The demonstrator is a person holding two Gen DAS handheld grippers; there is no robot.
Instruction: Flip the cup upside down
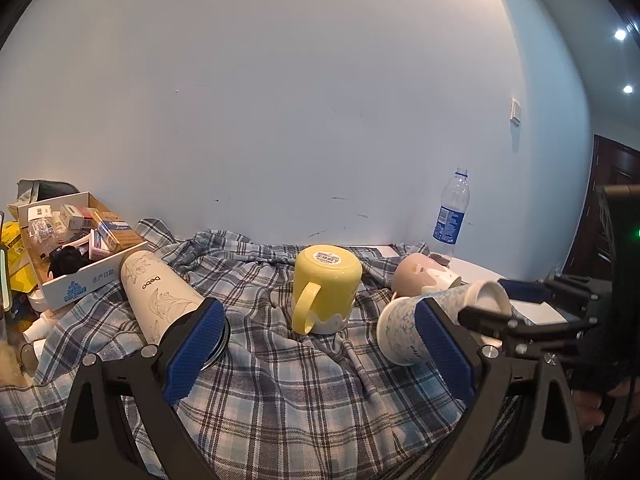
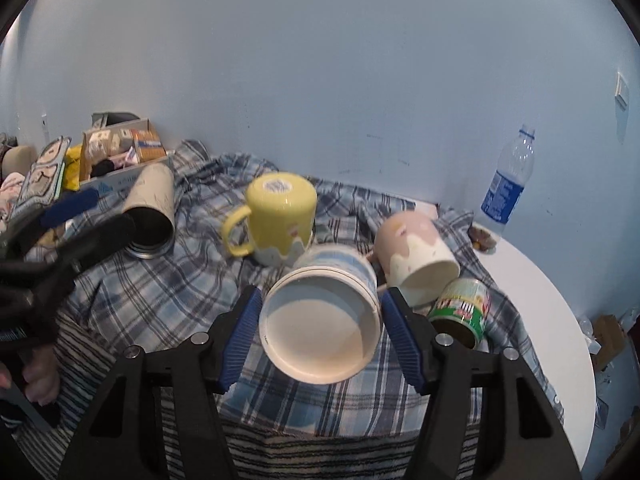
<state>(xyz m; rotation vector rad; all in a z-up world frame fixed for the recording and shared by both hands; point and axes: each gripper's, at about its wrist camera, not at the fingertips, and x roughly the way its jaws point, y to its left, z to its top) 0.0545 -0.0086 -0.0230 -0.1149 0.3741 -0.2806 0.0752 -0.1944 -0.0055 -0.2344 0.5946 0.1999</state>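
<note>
Nearest in the right wrist view, the right gripper (image 2: 320,320) has its blue pads (image 2: 242,336) on either side of the blue-and-white cup (image 2: 324,312), which lies tipped with its open mouth facing the camera at the centre of the frame. The pads sit right at the cup's rim; whether they press it cannot be told. In the left wrist view the same cup (image 1: 404,328) shows at right centre, on its side.

The left gripper (image 1: 320,352) is spread wide and holds nothing, with bare plaid cloth (image 1: 300,392) between its fingers at lower centre.

Just beyond the cup, the yellow mug (image 2: 276,216) stands upside down, handle to the left. Right of it the pink-and-white cup (image 2: 416,256) lies tipped, and a green can (image 2: 464,312) lies beside that, close to the gripper's right finger. At upper left a cream flask (image 2: 152,216) lies on its side.

The white table (image 2: 552,320) curves away at the right edge with uncovered surface there. A water bottle (image 2: 508,184) stands against the wall, and a cardboard box (image 1: 68,252) of clutter fills the far left.
</note>
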